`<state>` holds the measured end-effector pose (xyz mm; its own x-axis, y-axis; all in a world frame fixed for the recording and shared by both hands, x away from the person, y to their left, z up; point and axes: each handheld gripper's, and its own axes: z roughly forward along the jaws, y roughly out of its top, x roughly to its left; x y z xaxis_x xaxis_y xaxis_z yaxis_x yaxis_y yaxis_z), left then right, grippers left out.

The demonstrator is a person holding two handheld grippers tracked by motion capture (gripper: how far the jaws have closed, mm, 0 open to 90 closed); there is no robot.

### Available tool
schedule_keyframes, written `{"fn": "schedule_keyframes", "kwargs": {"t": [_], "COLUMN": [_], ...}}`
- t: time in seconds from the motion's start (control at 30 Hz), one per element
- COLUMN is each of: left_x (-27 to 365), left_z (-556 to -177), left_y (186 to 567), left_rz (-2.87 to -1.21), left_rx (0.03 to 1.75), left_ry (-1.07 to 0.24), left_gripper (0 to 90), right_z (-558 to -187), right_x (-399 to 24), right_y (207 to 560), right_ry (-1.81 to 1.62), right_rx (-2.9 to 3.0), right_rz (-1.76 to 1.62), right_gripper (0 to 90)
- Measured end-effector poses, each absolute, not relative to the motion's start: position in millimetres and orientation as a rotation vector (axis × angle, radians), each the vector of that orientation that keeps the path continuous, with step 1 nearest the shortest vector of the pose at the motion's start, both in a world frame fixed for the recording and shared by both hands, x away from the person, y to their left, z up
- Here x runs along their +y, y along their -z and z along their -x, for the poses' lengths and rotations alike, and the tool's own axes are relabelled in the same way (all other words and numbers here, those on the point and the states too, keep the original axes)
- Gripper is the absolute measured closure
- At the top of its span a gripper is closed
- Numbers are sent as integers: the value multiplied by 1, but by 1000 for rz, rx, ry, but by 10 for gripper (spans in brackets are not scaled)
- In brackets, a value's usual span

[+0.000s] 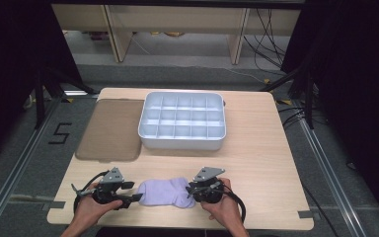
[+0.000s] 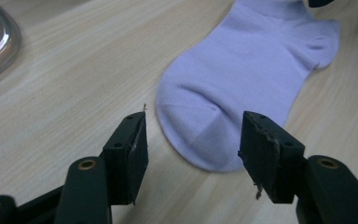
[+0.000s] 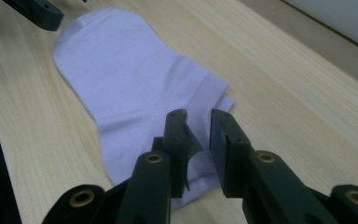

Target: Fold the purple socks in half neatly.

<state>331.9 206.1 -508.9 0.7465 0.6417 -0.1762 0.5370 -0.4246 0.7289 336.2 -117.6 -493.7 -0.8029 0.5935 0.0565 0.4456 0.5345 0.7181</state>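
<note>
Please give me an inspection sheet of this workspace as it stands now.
Surface: light wooden table.
Job's things: lilac sock flat at near edge; white compartment tray, compartments look empty.
Clutter: brown mat left of tray.
Grippers: left gripper open at sock's toe; right gripper nearly closed over the cuff, grip unclear.
Cables: black cable loops from left gripper.
Surroundings: floor cables, wooden furniture legs behind.

Pale lilac sock point(image 1: 165, 192) flat on the wooden table's point(image 1: 256, 158) near edge, toe leftward.
</note>
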Motion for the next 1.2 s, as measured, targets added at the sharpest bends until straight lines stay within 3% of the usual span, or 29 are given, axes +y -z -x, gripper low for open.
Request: {"fn": "schedule_keyframes", "kwargs": {"t": [0.23,0.6,0.8,1.2], "left_x": [201,196,196,199], "left_z": [-335,-330,-329,-320], "left_y": [514,514,512,502], "left_rz": [-2204,-2216,-2224,-2163], "left_rx": [842,757,726,750], "left_ry": [-190,-206,-221,-189], "left_gripper": [458,784,829,839], "right_z": [-337,-336,-334,-333], "right_x": [-120,-117,-111,-83], "right_y": [493,493,491,496], "right_ry": [-1108,-1131,-1142,-1139], "right_rx": [2585,2590,2587,2648], "right_rz": [-899,-898,-853,-778], "right_gripper": [738,735,747,765]}}
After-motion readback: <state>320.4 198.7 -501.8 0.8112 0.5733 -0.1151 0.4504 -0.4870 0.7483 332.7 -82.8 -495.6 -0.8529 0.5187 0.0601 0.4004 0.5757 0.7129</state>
